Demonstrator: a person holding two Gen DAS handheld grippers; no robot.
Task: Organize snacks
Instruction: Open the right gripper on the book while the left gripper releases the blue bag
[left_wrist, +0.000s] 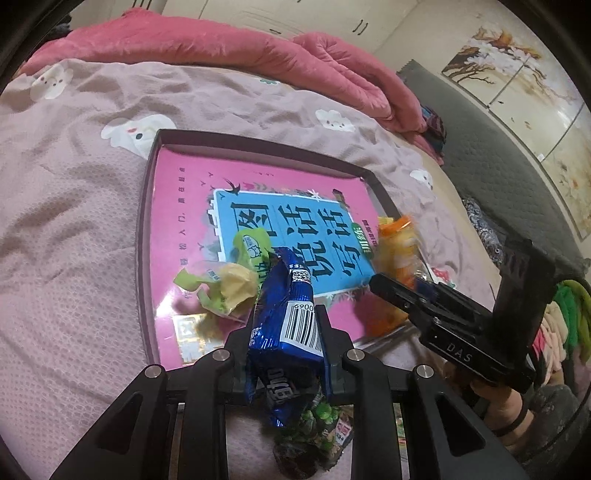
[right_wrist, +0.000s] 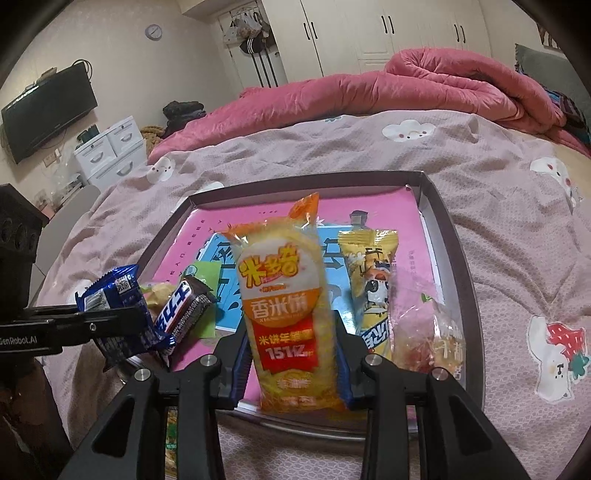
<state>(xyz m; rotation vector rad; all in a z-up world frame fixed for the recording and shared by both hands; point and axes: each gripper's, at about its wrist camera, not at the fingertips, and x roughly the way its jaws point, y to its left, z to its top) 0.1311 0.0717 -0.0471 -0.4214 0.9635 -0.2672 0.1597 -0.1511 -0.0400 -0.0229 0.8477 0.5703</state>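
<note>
A shallow dark tray with a pink and blue printed bottom lies on the bed; it also shows in the right wrist view. My left gripper is shut on a blue foil snack pack, held over the tray's near edge; it appears in the right wrist view too. My right gripper is shut on an orange and yellow rice cracker pack, upright over the tray's near side. In the tray lie a green-yellow wrapper, a yellow snack stick and a clear pink bag.
A dark chocolate bar lies at the tray's left. More snack packs lie on the bedsheet below my left gripper. A rolled pink quilt lies across the far side of the bed. White drawers and a TV stand at left.
</note>
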